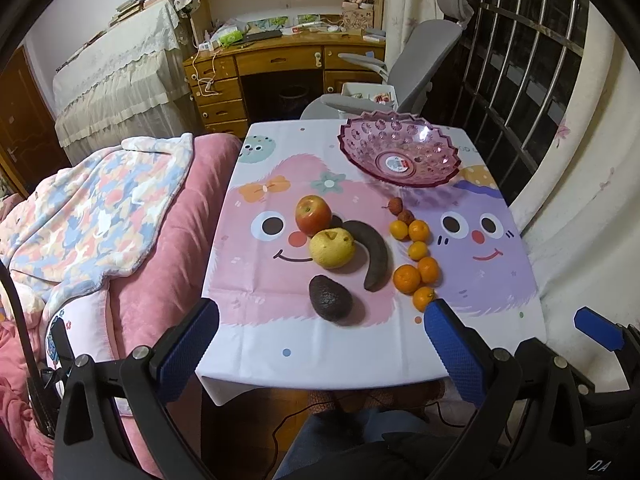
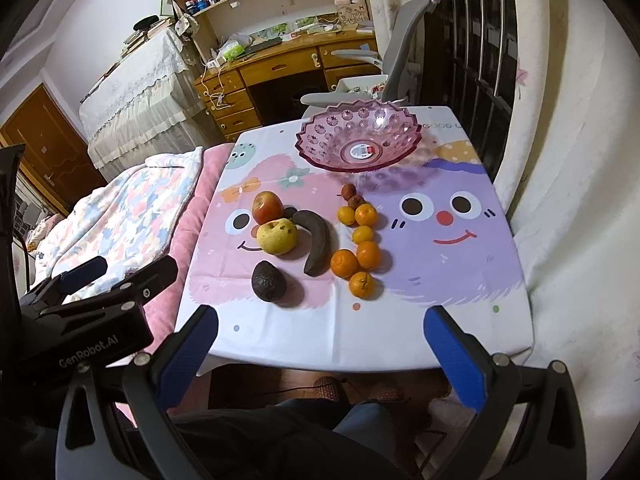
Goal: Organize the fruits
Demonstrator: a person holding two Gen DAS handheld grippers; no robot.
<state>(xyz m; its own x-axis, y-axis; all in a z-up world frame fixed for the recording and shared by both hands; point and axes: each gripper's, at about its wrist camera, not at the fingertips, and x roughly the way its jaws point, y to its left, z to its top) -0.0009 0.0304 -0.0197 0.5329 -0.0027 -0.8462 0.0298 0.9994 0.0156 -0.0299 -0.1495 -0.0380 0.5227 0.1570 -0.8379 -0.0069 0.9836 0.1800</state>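
since the pink bowl (image 1: 400, 152) at the far end of the table holds nothing but its sticker, i judge the sorting has not begun: every fruit lies loose on the cartoon tablecloth (image 1: 492, 280). nearest the bowl sit two small red lychees (image 1: 401, 211), touching each other. just this side of them runs a cluster of small oranges (image 1: 418, 262), six as far as i can count, packed close and several touching. to their left a dark, overripe banana (image 1: 370, 254) curves along the cloth, its upper end close to a yellow pear (image 1: 332, 247), which leans against a red apple (image 1: 313, 214) behind it. closest to me lies a dark avocado (image 1: 330, 298), a little apart from the pear.

so everything is left to do, presumably lifting each piece into the bowl, though the task line does not say how they should be grouped.

my left gripper (image 1: 322, 344) hangs back over the near edge of the table, fingers spread wide with nothing between them, roughly lined up on the avocado. my right gripper (image 2: 320, 340) hovers alongside at about the same height, also spread wide and empty, aimed towards the near end of the oranges. in the right wrist view the left gripper's body shows at the left, over the pink bed (image 2: 192, 216). neither tool touches any fruit.
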